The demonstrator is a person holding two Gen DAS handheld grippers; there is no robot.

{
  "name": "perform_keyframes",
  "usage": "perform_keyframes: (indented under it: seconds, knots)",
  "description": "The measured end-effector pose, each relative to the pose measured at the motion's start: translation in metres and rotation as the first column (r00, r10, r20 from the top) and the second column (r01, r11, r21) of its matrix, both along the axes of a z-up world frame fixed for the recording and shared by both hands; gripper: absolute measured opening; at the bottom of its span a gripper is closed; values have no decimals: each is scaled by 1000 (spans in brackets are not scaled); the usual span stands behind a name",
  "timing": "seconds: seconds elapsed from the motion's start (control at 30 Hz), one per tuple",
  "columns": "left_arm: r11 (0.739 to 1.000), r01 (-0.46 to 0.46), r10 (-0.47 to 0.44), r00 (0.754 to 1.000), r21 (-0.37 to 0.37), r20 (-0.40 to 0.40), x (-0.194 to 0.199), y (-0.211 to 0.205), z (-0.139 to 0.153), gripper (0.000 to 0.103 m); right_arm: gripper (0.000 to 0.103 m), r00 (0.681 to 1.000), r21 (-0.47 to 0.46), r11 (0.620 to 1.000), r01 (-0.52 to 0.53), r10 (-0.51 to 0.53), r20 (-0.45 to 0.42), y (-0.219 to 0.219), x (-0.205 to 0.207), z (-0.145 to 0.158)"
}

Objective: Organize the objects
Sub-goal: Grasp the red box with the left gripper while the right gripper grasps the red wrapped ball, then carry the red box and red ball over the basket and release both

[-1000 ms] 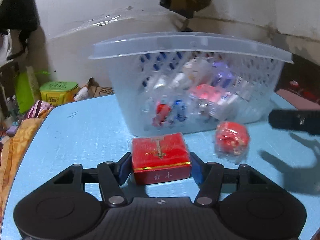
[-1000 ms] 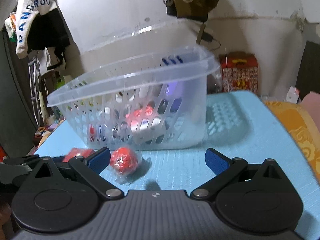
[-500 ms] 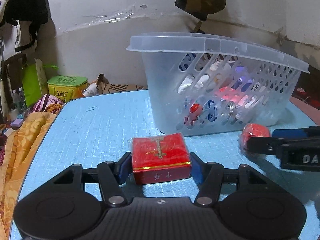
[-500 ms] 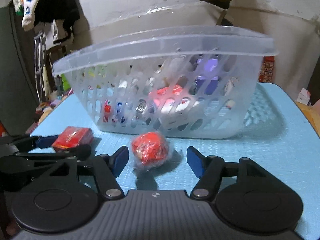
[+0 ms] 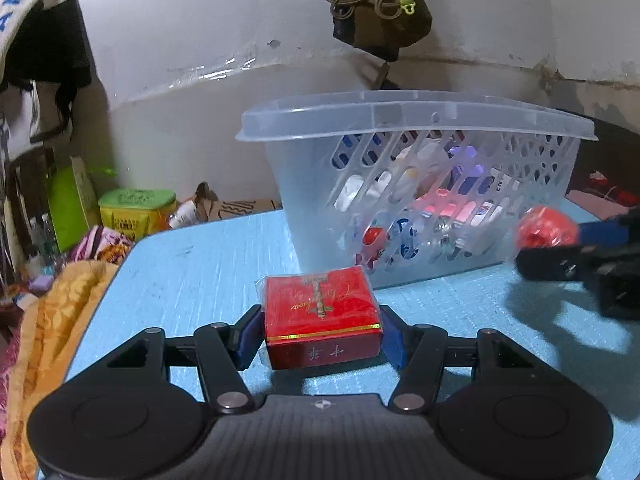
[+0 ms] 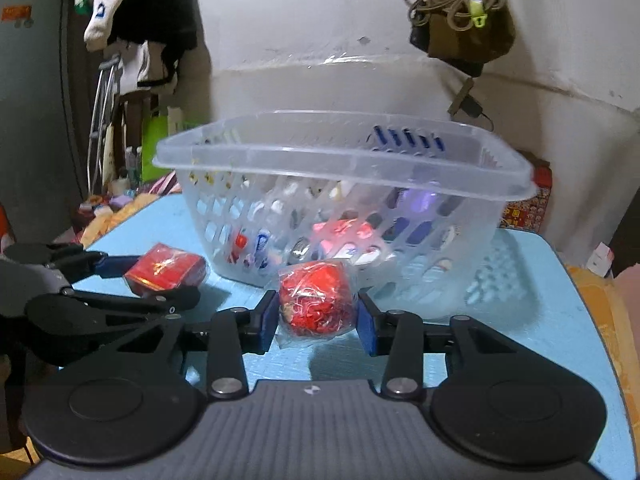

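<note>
Half a second ago the right gripper (image 6: 317,322) stood with its blue pads spread either side of the red wrapped ball (image 6: 316,300); now those pads press against the ball's clear wrapper on both sides and it sits raised, with its shadow on the mat below. A second ago the ball lay on the blue table (image 6: 556,320) beside one wide-open finger. The left gripper (image 5: 322,338) has kept its hold throughout: both pads are closed against the short ends of the red box (image 5: 322,320), which has not shifted between them.

The red box is flat and rectangular, sealed in clear film, with a gold band near its front edge, gold script on top and pale characters on the front face. The ball is round, crinkled red with pale flecks, inside a loose transparent bag.

Both items are near the front wall of the translucent plastic basket (image 5: 420,120), which stands at the far middle of the table and holds small colourful packets seen through its slots.

The left wrist view shows the ball (image 5: 546,227) at far right, blurred, with a dark finger under it, and a green-lidded tin (image 5: 136,210) beyond the table's left edge. The right wrist view shows the box (image 6: 166,266) at left between the other gripper's fingers (image 6: 120,260), and a red patterned carton (image 6: 528,204) behind the basket.
</note>
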State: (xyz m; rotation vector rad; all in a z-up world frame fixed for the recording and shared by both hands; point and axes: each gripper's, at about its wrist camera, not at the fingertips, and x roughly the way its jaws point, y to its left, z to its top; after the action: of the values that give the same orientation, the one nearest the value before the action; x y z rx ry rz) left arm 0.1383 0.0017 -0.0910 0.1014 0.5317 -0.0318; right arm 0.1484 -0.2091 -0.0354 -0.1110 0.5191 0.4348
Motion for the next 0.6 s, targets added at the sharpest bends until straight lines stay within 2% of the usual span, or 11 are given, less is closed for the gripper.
perform_keyframes:
  seconds: [0.23, 0.43, 0.6]
  knots:
    - [1000, 3, -3, 1000, 8, -6, 1, 0, 1, 63, 44, 1000, 23, 1000, -2, 2, -11, -10, 0, 0]
    - [999, 6, -8, 999, 36, 52, -7, -8, 7, 63, 44, 1000, 63, 998, -5, 5, -7, -20, -4, 2]
    - [999, 32, -33, 995, 10, 92, -16, -13, 19, 63, 44, 999, 68, 998, -3, 0, 46, -32, -5, 3]
